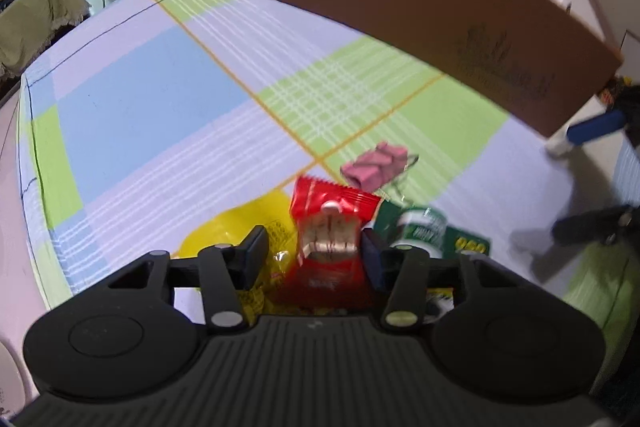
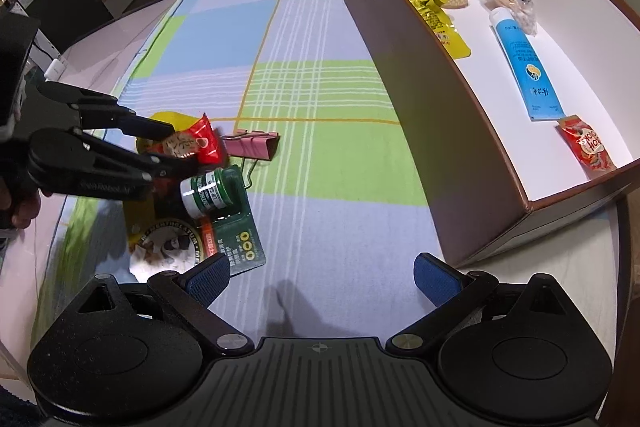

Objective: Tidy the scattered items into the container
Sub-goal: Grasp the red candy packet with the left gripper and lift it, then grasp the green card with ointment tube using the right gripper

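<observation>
Red snack packet point(image 1: 329, 239) upright in left gripper point(image 1: 316, 251), long axis vertical

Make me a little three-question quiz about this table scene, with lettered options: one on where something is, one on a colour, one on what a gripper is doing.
1. Where is the blue tube?
A. Inside the box
B. On the cloth beside the clip
C. Between the left gripper's fingers

2. What colour is the binder clip on the cloth?
A. Green
B. Pink
C. White

3. What is the left gripper doing?
A. Gaping open over bare cloth
B. Closed on a red snack packet
C. Closed on the box rim

Answers:
1 A: the tube lies on the box's white floor.
2 B: the clip's body is pink in both views.
3 B: the red packet sits between its two fingers, while the right gripper is open and holds nothing.
</observation>
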`<action>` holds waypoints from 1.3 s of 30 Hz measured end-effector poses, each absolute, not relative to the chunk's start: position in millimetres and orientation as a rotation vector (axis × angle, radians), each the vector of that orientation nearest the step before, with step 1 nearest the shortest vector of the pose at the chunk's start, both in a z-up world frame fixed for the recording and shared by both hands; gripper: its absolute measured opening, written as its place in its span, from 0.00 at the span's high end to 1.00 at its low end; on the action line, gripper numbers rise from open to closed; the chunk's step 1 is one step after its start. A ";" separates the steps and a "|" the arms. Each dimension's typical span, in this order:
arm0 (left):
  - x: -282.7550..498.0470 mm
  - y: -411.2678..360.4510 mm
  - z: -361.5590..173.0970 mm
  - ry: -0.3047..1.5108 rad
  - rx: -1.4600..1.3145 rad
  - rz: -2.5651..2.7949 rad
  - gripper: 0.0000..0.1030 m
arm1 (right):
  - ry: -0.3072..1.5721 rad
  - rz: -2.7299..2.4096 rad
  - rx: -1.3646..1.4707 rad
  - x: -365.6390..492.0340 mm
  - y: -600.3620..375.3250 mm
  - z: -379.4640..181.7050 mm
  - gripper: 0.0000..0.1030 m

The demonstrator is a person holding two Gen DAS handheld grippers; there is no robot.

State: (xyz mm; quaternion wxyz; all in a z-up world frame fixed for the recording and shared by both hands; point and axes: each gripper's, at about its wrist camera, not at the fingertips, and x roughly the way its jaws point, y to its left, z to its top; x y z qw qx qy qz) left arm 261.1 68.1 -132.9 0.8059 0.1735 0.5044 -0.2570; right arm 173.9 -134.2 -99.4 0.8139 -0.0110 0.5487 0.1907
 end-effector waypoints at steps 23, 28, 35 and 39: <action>224.2 135.9 -81.7 1.003 0.289 -0.417 0.74 | 1.035 0.655 -0.154 179.6 -54.7 -106.1 0.06; 219.5 143.3 -79.2 1.002 0.283 -0.401 0.74 | 1.046 0.658 -0.174 188.4 -36.2 -124.4 0.27; 211.3 141.8 -77.8 1.001 0.278 -0.403 0.74 | 1.043 0.666 -0.237 182.4 -33.1 -138.0 0.67; 202.4 137.3 -73.6 0.996 0.281 -0.409 0.74 | 1.062 0.693 -0.241 167.6 -41.7 -126.0 0.67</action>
